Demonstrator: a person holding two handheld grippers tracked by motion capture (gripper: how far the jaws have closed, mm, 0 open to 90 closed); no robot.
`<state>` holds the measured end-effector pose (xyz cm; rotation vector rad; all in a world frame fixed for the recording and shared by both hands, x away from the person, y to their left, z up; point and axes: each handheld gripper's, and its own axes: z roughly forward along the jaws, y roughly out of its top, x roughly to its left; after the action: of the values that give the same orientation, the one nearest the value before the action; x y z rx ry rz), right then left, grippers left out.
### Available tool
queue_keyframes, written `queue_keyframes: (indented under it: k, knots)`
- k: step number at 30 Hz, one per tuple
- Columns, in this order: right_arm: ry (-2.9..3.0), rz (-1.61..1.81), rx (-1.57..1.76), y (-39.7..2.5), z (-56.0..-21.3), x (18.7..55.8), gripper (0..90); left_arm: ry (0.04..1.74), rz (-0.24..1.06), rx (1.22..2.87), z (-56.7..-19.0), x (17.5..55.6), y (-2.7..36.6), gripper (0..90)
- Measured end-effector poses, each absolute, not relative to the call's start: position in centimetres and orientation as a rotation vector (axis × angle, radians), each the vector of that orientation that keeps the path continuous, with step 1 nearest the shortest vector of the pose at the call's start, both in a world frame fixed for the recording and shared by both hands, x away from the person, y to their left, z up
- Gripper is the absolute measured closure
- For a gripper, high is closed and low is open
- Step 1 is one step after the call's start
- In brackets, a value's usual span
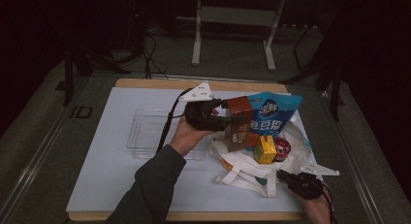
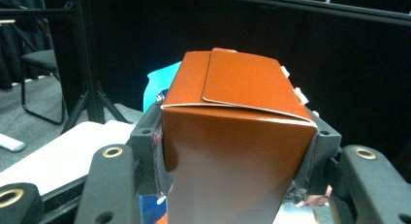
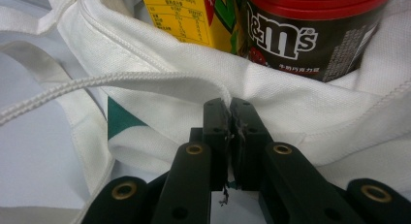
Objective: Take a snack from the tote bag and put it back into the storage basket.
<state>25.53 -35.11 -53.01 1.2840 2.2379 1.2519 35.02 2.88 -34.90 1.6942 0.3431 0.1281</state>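
My left gripper (image 1: 228,120) is shut on a tall brown carton (image 1: 239,122), held upright above the mouth of a white cloth tote bag (image 1: 252,173). In the left gripper view the brown carton (image 2: 232,151) is squeezed between both jaws. The bag lies on the table and holds a blue snack pouch (image 1: 272,115), a yellow box (image 1: 265,149) and a red-lidded M&M's tub (image 1: 282,147). My right gripper (image 1: 282,175) is shut on the bag's white fabric (image 3: 228,100) at its near rim, below the yellow box (image 3: 186,15) and the M&M's tub (image 3: 310,35).
A clear plastic tray (image 1: 148,132) sits on the white table mat (image 1: 111,170) left of the bag, behind the left forearm. The bag's strap (image 3: 72,88) loops over the mat. Dark floor, cables and a metal stand (image 1: 232,20) lie beyond the table.
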Motion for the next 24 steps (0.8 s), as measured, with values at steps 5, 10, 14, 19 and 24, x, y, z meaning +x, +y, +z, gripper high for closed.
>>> queue_keyframes:
  k: [5, 10, 14, 19, 24]
  knots:
    - [2.238, 1.251, 1.283, -35.1, -53.0, 25.5, 85.5, 0.343, 0.139, 1.688, -34.3, 35.0, 3.5, 42.4]
    - [2.236, 1.262, 1.287, -35.2, -53.1, 25.5, 85.5, 0.349, 0.129, 1.682, -34.0, 35.1, 4.2, 42.4]
    - [2.236, 1.263, 1.287, -35.2, -53.1, 25.5, 85.4, 0.345, 0.148, 1.702, -33.7, 34.9, 4.7, 42.4]
    - [2.235, 1.264, 1.288, -35.2, -53.1, 25.5, 85.4, 0.351, 0.161, 1.704, -33.4, 34.9, 5.7, 42.4]
    - [2.236, 1.265, 1.287, -35.2, -53.1, 25.5, 85.4, 0.356, 0.181, 1.716, -33.3, 34.9, 6.7, 42.4]
